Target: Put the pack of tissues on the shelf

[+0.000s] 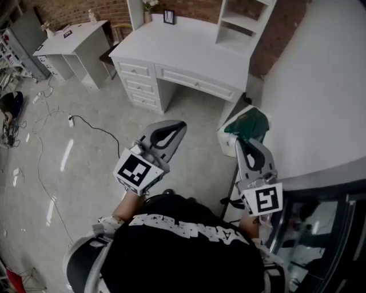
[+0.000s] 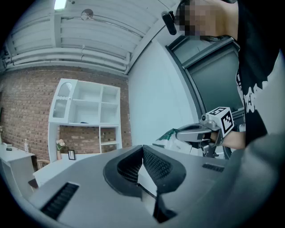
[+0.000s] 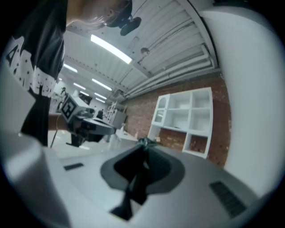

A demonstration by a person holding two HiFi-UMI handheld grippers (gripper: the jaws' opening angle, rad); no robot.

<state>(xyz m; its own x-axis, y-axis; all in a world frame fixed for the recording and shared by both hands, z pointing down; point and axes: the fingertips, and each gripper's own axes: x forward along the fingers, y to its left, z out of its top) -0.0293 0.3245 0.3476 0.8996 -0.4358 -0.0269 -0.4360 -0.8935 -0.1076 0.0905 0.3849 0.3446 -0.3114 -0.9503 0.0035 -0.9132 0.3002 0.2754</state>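
step: carry pack of tissues (image 1: 248,122) to shelf (image 1: 240,24) ahead | right tool (image 1: 242,142): clamped on wrapper edge | left tool (image 1: 182,125): closed, empty | tip: pinch firmly, no swinging

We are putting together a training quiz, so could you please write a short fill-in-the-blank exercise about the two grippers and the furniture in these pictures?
1. The right gripper is shut on the ____ and white pack of tissues.
2. The left gripper is shut and holds ____.
3. The shelf stands on a white desk against a ____ wall.

Missing words: green; nothing; brick.
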